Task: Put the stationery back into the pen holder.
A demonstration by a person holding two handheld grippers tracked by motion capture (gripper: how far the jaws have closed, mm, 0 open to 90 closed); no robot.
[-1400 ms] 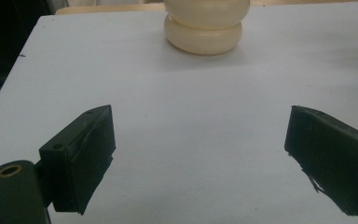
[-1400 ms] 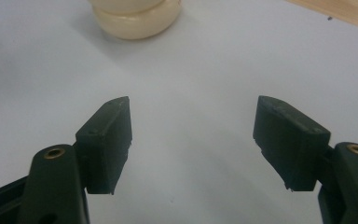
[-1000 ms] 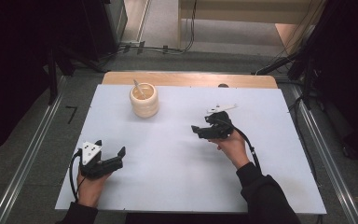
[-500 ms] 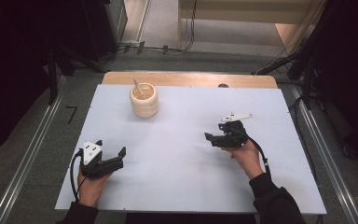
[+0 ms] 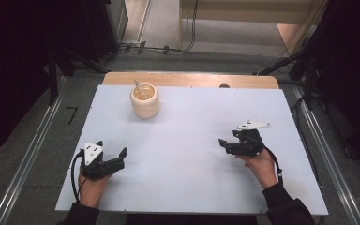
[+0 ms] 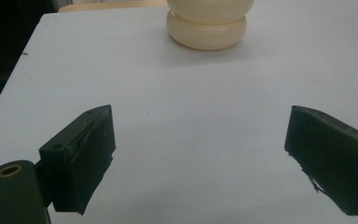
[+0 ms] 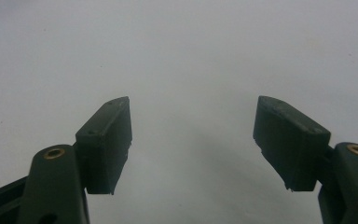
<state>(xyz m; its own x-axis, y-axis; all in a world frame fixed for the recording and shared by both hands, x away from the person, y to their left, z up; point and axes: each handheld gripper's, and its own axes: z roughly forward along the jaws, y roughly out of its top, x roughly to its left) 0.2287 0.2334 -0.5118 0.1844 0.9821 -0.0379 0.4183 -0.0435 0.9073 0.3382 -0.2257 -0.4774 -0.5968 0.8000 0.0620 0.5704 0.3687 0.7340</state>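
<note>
Fingers of both grippers are gaping wide and holding nothing; the cream pot with its stick is sitting untouched, well ahead of the left gripper, so the handling looks unstarted or finished.

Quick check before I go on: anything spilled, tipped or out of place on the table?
Nothing stands out. The cream ribbed pot stands upright near the table's far edge, a spoon-like utensil leaning inside it. No spill shows around it. The left gripper and right gripper sit apart, jaws open and empty.
</note>
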